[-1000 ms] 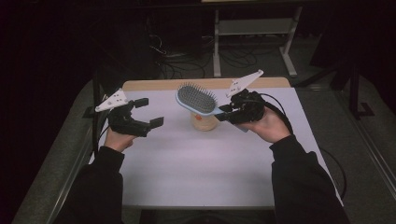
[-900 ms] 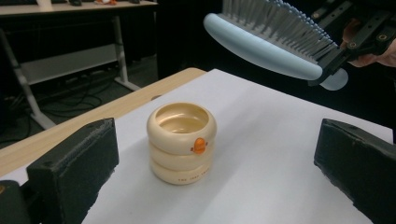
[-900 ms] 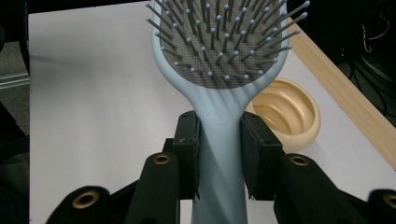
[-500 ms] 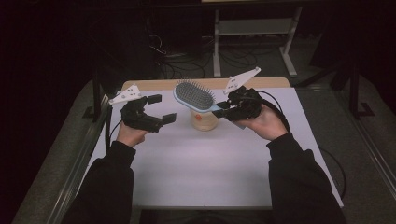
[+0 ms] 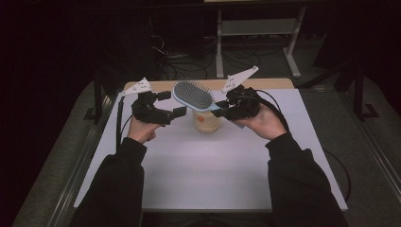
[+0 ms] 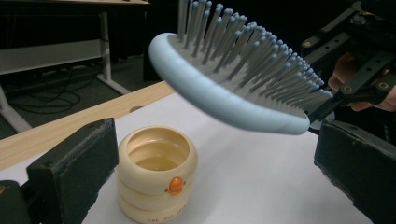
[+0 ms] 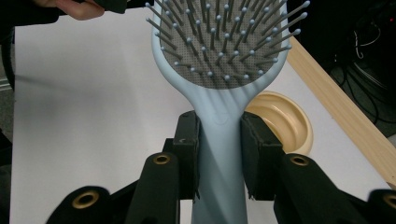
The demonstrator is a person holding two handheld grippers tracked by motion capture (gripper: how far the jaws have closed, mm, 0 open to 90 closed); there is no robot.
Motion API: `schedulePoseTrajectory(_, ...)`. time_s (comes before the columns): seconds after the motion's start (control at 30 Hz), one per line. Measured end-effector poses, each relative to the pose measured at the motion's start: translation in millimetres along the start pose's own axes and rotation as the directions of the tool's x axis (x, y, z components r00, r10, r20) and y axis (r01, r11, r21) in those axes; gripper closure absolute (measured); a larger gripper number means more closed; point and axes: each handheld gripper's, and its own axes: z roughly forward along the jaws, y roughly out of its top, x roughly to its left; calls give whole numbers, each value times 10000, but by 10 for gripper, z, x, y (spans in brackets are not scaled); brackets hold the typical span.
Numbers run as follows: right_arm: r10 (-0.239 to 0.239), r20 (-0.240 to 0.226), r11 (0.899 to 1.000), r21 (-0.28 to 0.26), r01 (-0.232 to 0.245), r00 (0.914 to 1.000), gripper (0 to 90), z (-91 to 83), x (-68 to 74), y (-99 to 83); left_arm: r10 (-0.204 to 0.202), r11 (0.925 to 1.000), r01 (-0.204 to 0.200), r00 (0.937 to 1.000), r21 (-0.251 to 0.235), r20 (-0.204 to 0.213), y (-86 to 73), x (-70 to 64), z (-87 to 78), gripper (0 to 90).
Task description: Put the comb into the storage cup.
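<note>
A light blue hairbrush [image 5: 193, 95] with grey bristles facing up hangs above a cream ringed cup [image 5: 206, 121] at the table's back middle. My right gripper [image 5: 222, 109] is shut on the brush handle [image 7: 219, 140], one pad on each side. My left gripper [image 5: 172, 104] stands open just left of the brush head, its jaws wide apart on either side of the brush head [image 6: 233, 74] and the cup [image 6: 156, 175] in the left gripper view. The cup [image 7: 280, 119] is open-topped and looks empty.
The white table top [image 5: 213, 165] has a wooden strip [image 5: 265, 84] along its far edge. Dark floor, cables and a metal frame [image 5: 255, 28] lie beyond the table. Cables trail from both grippers.
My left gripper has moved right toward the brush head. The right gripper has carried the brush slightly left, above the cup.
</note>
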Motion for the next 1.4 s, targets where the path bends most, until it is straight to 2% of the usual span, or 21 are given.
schedulePoseTrajectory(0.2,-21,57,10000,-79,21,10000,682,22,-7,25,-164,9997,169,9993,-153,329,61,-35,41,0)
schedulePoseTrajectory(0.33,-88,69,9999,-68,89,9999,682,51,-7,27,-144,9999,144,9993,5,349,99,-60,75,0)
schedulePoseTrajectory(0.43,-132,85,9999,-49,132,9999,681,65,-3,28,-207,9998,209,9992,-65,345,108,-67,88,0)
schedulePoseTrajectory(0.53,-201,155,9998,-54,201,9997,682,91,13,38,-583,9980,592,9976,-244,365,138,-57,104,2)
schedulePoseTrajectory(0.73,-215,249,9996,-200,220,9995,681,115,17,47,-991,9939,1010,9942,-442,427,175,-34,132,3)
schedulePoseTrajectory(0.93,-233,287,9994,-237,240,9993,681,124,34,59,-1326,9879,1346,9907,-776,301,182,0,141,60)
schedulePoseTrajectory(1.1,-180,297,9995,-271,189,9994,682,145,34,61,-1353,9897,1358,9907,-457,147,179,-12,199,108)
schedulePoseTrajectory(1.3,-193,321,9997,-172,198,9993,682,163,31,52,-1623,9850,1627,9867,-579,109,170,-5,216,160)
schedulePoseTrajectory(1.37,-157,350,9996,-207,165,9993,682,168,32,55,-1783,9808,1789,9839,-772,152,168,-3,216,186)
schedulePoseTrajectory(1.4,-119,349,9997,-224,127,9993,682,170,32,58,-1726,9814,1736,9848,-819,186,168,-5,218,199)
